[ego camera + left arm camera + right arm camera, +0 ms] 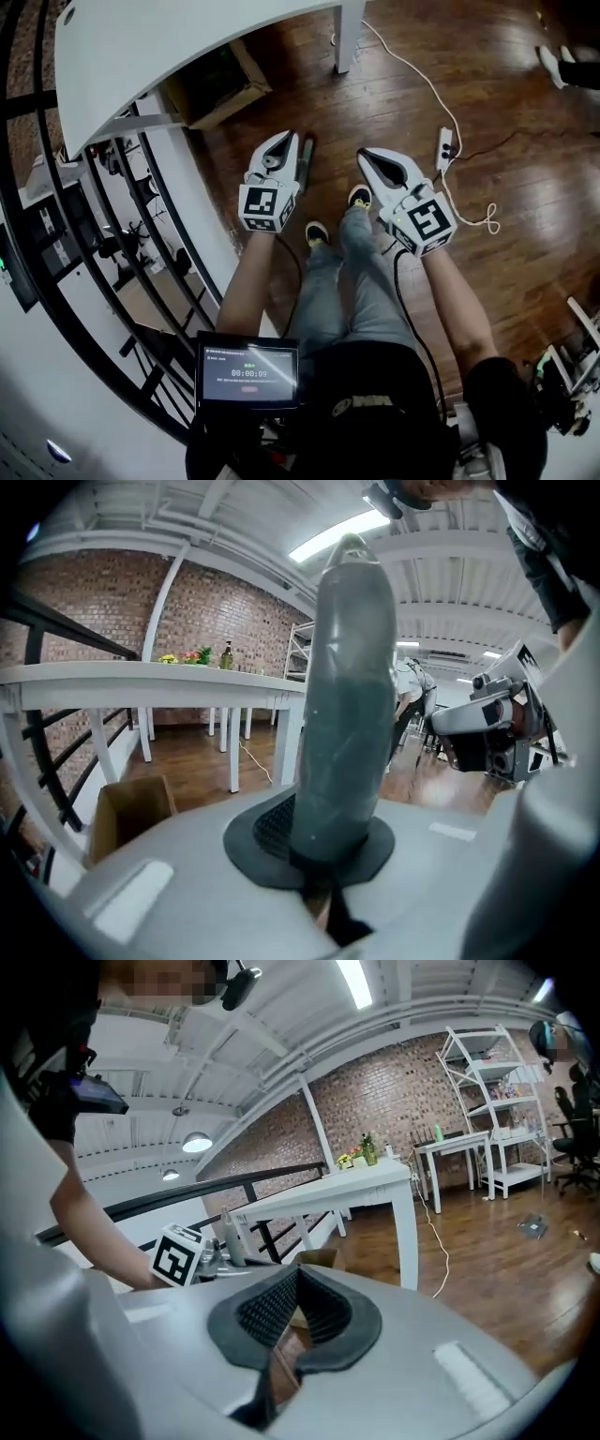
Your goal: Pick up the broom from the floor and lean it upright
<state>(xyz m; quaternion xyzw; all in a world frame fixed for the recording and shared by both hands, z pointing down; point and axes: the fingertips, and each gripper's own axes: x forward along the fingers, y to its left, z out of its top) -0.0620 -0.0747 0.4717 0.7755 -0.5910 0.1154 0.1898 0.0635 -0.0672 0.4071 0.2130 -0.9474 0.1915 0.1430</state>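
Observation:
My left gripper (286,142) is shut on the grey broom handle (305,161), which shows as a short dark bar just right of its jaws. In the left gripper view the handle (349,696) stands nearly upright, clamped at its lower end between the black pads (272,825). The broom's head is out of sight. My right gripper (368,157) hangs beside the left one, above the person's shoes, shut with nothing in it. In the right gripper view its pads (272,1309) meet at the tips. The left gripper's marker cube (178,1252) shows at the left there.
A white table (141,47) curves over the upper left, with an open cardboard box (220,84) under it. A black railing (94,234) runs down the left. A white power strip (446,150) and its cable (412,70) lie on the wood floor at right.

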